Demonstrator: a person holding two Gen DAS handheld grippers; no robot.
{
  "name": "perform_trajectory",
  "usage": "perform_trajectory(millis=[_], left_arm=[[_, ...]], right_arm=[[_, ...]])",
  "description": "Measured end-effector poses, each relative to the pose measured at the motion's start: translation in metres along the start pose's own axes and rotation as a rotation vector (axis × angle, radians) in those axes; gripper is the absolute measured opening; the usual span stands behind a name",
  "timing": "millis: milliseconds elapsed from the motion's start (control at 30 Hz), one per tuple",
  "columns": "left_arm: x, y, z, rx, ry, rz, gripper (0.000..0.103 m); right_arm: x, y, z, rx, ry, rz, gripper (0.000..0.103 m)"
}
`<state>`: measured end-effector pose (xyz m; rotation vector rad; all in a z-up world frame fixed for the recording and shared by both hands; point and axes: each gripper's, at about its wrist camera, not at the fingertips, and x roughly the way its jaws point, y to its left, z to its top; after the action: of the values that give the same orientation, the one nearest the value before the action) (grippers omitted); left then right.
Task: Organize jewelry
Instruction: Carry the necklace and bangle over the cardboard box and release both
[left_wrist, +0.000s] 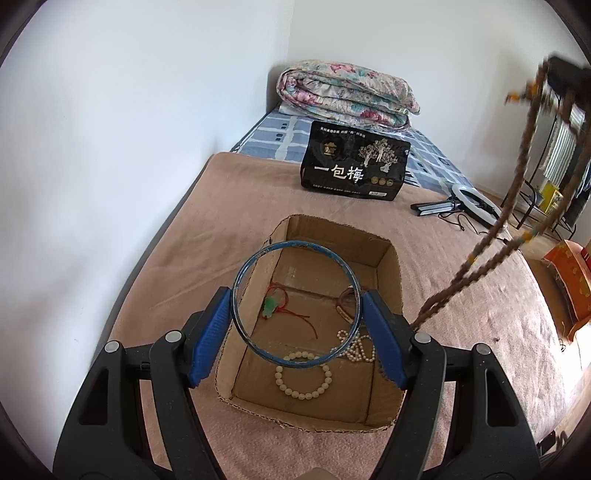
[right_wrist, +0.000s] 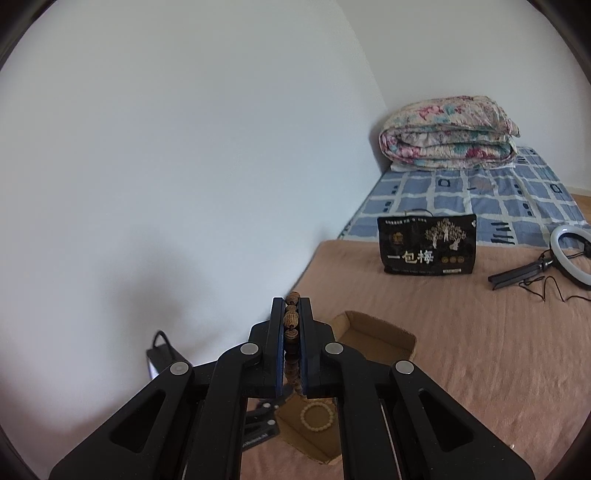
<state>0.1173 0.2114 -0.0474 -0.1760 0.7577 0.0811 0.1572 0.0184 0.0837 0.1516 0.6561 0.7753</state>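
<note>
My left gripper (left_wrist: 296, 308) is shut on a thin blue bangle (left_wrist: 295, 243), held upright above an open cardboard box (left_wrist: 391, 266) on the tan blanket. Inside the box lie a cream bead bracelet (left_wrist: 303, 374), a pearl strand (left_wrist: 356, 349), a green pendant on red cord (left_wrist: 271, 304) and a brownish bangle (left_wrist: 345, 301). My right gripper (right_wrist: 291, 301) is shut on a long brown wooden bead necklace (right_wrist: 291, 319). In the left wrist view that necklace (left_wrist: 487, 243) hangs from the upper right, its lower end at the box's right side. The box (right_wrist: 373, 336) and cream bracelet (right_wrist: 317, 415) also show under the right gripper.
A black snack bag (left_wrist: 354, 162) stands behind the box. A ring light on a folded stand (left_wrist: 469, 203) lies to the right. A folded floral quilt (left_wrist: 343, 92) rests at the far end of the bed. White wall runs along the left; an orange box (left_wrist: 569, 277) sits right.
</note>
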Motion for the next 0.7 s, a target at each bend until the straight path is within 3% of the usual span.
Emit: perform_trajectory(millis=[300, 700], left_arm=[[0.012, 0.01, -0.006, -0.018, 0.035, 0.003, 0.073], [0.033, -0.005, -0.01, 0.028, 0.068, -0.004, 0.073]], right_arm=[[0.047, -0.02, -0.026, -0.038, 0.136, -0.117, 0.005], [0.086, -0.048, -0.047, 0.0, 0.243, -0.167, 0.005]])
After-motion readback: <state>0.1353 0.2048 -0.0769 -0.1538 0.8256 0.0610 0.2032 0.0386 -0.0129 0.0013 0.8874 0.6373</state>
